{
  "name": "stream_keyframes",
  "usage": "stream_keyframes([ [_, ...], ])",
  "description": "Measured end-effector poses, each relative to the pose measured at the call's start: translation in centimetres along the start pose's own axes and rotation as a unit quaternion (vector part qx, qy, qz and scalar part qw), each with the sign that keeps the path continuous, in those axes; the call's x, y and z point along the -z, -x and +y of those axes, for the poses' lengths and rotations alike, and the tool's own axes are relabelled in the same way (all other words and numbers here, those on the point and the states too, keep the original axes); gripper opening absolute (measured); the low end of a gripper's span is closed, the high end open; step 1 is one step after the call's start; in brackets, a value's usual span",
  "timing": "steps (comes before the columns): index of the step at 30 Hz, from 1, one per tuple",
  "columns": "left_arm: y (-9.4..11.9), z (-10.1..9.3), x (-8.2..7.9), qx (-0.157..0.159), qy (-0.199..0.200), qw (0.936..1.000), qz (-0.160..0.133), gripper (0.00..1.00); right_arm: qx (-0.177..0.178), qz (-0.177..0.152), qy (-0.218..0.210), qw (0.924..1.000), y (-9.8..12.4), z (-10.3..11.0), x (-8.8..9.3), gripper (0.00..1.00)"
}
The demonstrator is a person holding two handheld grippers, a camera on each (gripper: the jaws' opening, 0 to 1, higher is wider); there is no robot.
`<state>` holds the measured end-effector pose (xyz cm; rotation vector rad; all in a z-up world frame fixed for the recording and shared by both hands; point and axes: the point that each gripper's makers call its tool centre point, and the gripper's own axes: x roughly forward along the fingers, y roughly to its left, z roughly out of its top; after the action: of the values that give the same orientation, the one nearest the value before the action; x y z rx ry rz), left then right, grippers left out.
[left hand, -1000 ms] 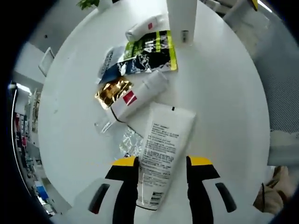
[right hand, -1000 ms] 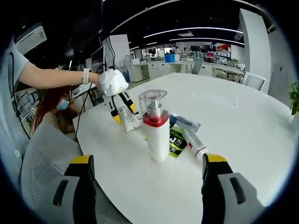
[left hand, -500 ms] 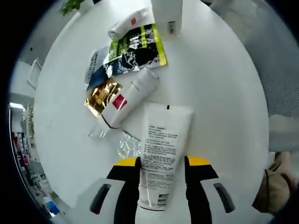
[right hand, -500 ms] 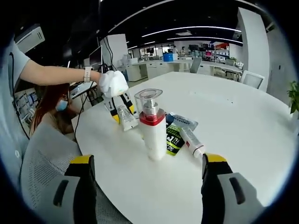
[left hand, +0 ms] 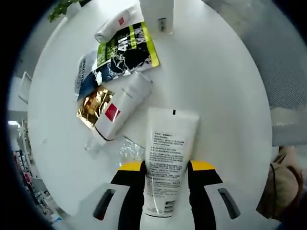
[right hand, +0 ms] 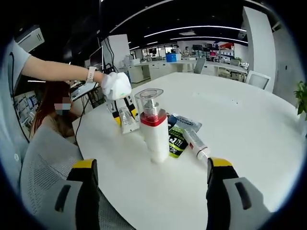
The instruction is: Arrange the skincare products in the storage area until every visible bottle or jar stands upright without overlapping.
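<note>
In the left gripper view, your left gripper (left hand: pixel 165 177) has its two yellow-tipped jaws closed against the sides of the big white tube (left hand: pixel 168 155), gripping it near its capped end, with the flat crimped end pointing away from you. Over the last second the items beyond it have slid toward the upper left of the picture and the tube has come a little straighter between the jaws; that reads as your hand swinging, not the items moving. Beyond the tube lie the red-label tube (left hand: pixel 122 108), on its side across a gold sachet (left hand: pixel 93 103), then a green and black sachet (left hand: pixel 125 50), with a second small tube (left hand: pixel 115 28) lying at the far left. The foot of the pump bottle (left hand: pixel 157 12) stands at the far edge.

In the right gripper view, your right gripper (right hand: pixel 151 189) hangs wide open with nothing between its jaws, back from the table (right hand: pixel 249 124). The pump bottle (right hand: pixel 153 127) already stands upright. Behind it, your gloved hand (right hand: pixel 115 85) now holds the big tube (right hand: pixel 125 120) closer to vertical than a second ago, so standing it looks near. The two small tubes are yet to be stood up.
</note>
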<state>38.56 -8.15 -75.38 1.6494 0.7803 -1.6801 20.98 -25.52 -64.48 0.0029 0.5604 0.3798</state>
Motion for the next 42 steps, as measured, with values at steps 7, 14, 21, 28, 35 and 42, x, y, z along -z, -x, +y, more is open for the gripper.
stream_keyframes([
  [7, 0.1, 0.2, 0.1, 0.023, -0.007, 0.9997, 0.002, 0.31, 0.003, 0.004, -0.006, 1.0000, 0.1, -0.2, 0.5, 0.94],
  [14, 0.1, 0.3, 0.2, 0.021, -0.005, 0.9997, -0.012, 0.30, 0.001, 0.008, -0.007, 0.9999, -0.1, -0.3, 0.7, 0.94],
  [21, 0.1, 0.4, 0.1, 0.019, -0.003, 0.9998, -0.007, 0.27, -0.004, 0.007, -0.006, 0.9999, -0.3, -0.1, 0.5, 0.93],
  [28, 0.2, 0.6, -0.2, 0.033, 0.030, 0.9990, 0.000, 0.26, -0.003, 0.010, -0.010, 0.9999, -0.2, -0.2, 0.8, 0.93],
  [35, 0.3, 0.4, -0.2, 0.029, 0.024, 0.9993, 0.005, 0.24, 0.000, 0.015, -0.013, 0.9998, 0.0, -0.4, 1.2, 0.92],
  [42, 0.8, -0.2, -0.6, 0.016, 0.049, 0.9982, -0.032, 0.23, -0.002, 0.014, -0.015, 0.9998, -0.3, -0.1, 1.1, 0.92],
])
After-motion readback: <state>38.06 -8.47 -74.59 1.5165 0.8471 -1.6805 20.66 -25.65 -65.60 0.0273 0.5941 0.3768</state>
